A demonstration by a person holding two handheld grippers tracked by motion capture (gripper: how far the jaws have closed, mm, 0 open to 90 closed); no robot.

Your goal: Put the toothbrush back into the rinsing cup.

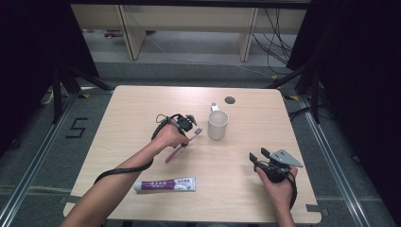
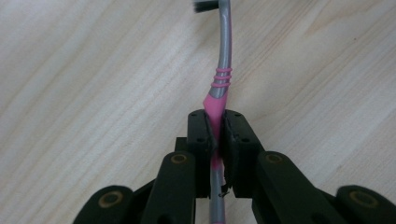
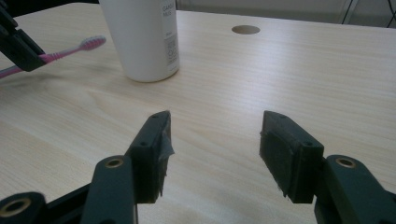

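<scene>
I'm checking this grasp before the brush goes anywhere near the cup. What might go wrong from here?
1. The left claw pinches the toothbrush on its narrow pink handle, with most of the length sticking out past the pads, so it may pivot or slip when swung.
2. The white cup stands close to the bristle end; a careless sweep may knock it over.
3. The right claw is open and holds nothing, so nothing steadies the cup.

A pink-and-grey plastic toothbrush (image 2: 218, 93) with pink rings lies beside a plain white cylindrical cup (image 1: 218, 124). Nearer than the cup lies a purple-and-white toothpaste tube (image 1: 165, 184) on the pale wood-grain table (image 1: 132, 109).
</scene>
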